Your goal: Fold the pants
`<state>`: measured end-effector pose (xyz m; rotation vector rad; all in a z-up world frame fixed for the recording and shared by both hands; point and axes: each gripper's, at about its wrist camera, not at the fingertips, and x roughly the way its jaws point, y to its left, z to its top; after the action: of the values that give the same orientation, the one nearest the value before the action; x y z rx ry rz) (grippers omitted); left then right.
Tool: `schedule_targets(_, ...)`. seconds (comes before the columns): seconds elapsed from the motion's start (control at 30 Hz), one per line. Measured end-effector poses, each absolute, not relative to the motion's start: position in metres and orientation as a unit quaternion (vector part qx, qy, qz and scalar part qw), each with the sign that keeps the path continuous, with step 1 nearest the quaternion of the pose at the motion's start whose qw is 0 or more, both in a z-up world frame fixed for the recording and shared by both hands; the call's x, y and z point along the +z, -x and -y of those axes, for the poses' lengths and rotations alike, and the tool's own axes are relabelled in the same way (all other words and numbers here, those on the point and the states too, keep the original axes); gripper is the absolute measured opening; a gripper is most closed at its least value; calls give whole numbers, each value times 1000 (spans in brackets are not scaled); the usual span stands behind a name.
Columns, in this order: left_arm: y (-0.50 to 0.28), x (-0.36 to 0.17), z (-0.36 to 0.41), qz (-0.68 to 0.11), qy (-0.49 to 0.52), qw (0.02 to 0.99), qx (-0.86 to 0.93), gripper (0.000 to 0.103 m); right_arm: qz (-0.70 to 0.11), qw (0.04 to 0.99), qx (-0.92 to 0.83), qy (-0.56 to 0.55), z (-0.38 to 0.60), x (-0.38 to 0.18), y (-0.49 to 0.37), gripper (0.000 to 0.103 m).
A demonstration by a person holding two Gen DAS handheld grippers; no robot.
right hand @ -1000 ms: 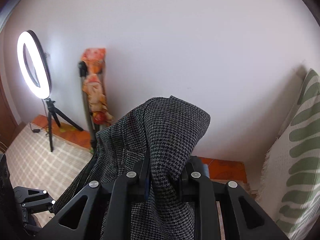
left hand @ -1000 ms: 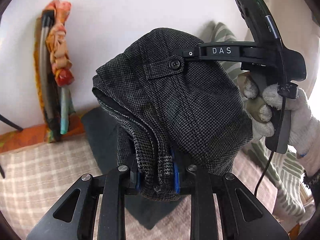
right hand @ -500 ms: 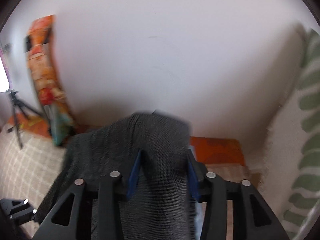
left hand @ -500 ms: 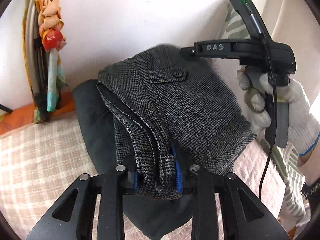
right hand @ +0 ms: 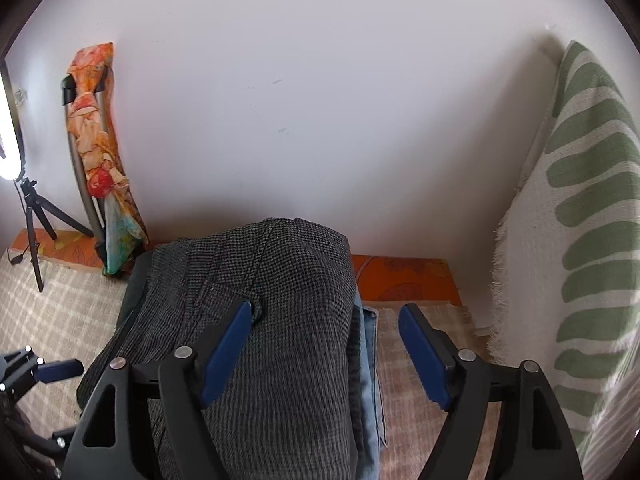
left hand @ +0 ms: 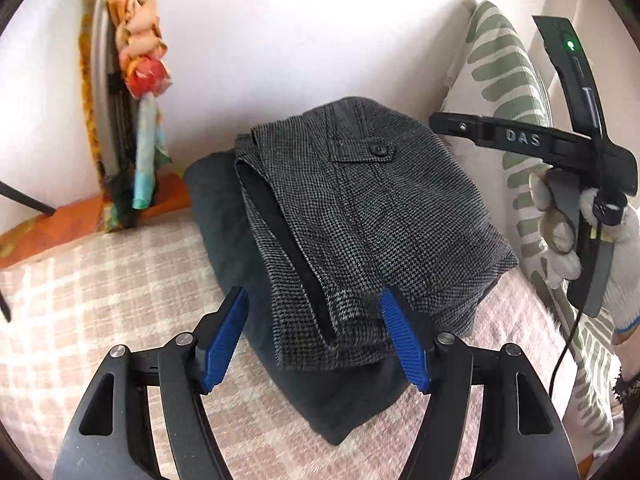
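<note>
The folded grey houndstooth pants (left hand: 368, 216) lie on top of a stack of folded clothes, a dark garment (left hand: 224, 216) under them. My left gripper (left hand: 314, 340) is open, its blue pads either side of the near hem. The pants also show in the right wrist view (right hand: 280, 320), over a blue denim garment (right hand: 370, 360). My right gripper (right hand: 326, 354) is open around the pants' right edge. It also shows in the left wrist view (left hand: 520, 136), held by a gloved hand.
The stack rests on a beige checked cover (left hand: 100, 280). A green-leaf cushion (right hand: 580, 240) stands at right. A cloth-wrapped folded stand (right hand: 96, 152) and a ring light on a tripod (right hand: 28, 200) stand by the white wall at left.
Both grippers lowered the pants onto the stack and opened, letting go. The right gripper has drawn off to the right.
</note>
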<state>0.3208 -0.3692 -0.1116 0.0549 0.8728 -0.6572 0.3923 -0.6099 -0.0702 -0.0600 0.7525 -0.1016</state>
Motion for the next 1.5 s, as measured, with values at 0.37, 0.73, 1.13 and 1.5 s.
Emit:
schedule_targets(0.37, -292, -72, 355, -367, -43, 875, -311, 70, -352, 935, -46, 12, 596, -52, -336, 87)
schedule_targets(0.73, -250, -35, 330, -321, -50, 891, -317, 72, -327, 944, -34, -4, 572, -36, -266, 89)
schedule_targets(1.13, -204, -14, 289, -301, -33, 896, -325, 72, -306, 951, -41, 9, 531, -23, -196, 98)
schedule_targets(1.5, -152, -11, 247, -295, -32, 896, -330, 79, -309, 949, -55, 0, 479, -32, -130, 103)
